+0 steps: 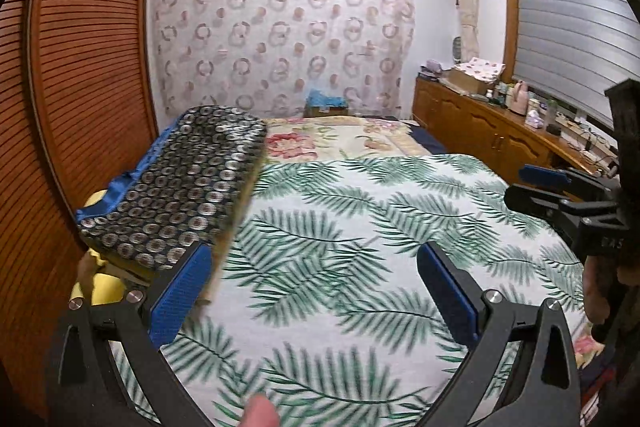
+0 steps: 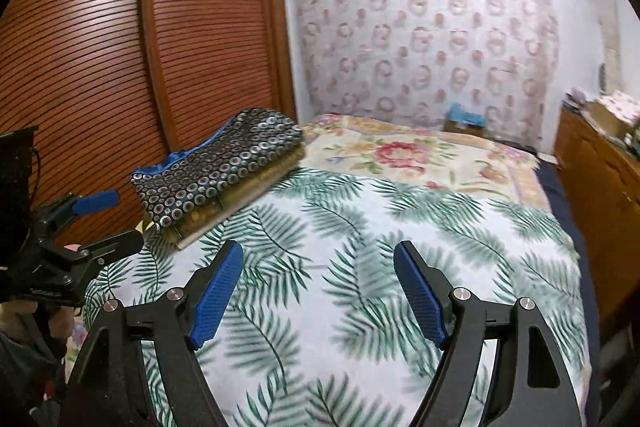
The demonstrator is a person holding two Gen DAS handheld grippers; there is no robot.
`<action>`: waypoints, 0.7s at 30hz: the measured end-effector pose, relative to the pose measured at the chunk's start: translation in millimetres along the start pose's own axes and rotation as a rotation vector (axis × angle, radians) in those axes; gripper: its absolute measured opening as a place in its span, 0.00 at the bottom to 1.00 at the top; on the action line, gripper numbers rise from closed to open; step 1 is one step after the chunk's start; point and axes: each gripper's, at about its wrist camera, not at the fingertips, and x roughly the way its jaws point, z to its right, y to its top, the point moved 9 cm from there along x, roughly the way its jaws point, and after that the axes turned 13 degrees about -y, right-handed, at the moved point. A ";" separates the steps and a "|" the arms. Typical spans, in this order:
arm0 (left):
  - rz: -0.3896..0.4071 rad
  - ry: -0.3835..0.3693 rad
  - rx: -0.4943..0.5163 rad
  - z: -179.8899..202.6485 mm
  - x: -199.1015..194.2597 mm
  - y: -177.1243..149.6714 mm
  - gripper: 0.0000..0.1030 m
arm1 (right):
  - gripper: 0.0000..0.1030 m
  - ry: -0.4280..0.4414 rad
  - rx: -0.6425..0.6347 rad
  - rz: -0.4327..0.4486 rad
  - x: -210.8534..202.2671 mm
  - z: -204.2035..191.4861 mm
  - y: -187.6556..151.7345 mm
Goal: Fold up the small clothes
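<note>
A folded dark garment with silver circles and a blue edge lies on top of a stack at the bed's left side; it also shows in the right wrist view. My left gripper is open and empty, hovering over the palm-leaf cloth, just right of the stack. My right gripper is open and empty above the same cloth. The right gripper shows at the right edge of the left wrist view, and the left gripper at the left edge of the right wrist view.
A slatted wooden wardrobe stands left of the bed. A floral blanket covers the far half of the bed. A wooden sideboard with clutter runs along the right wall under a window. A patterned curtain hangs behind.
</note>
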 end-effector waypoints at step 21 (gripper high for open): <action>0.093 -0.023 0.014 48.8 -18.4 42.6 0.99 | 0.77 -0.188 0.102 0.126 -107.3 56.8 -4.7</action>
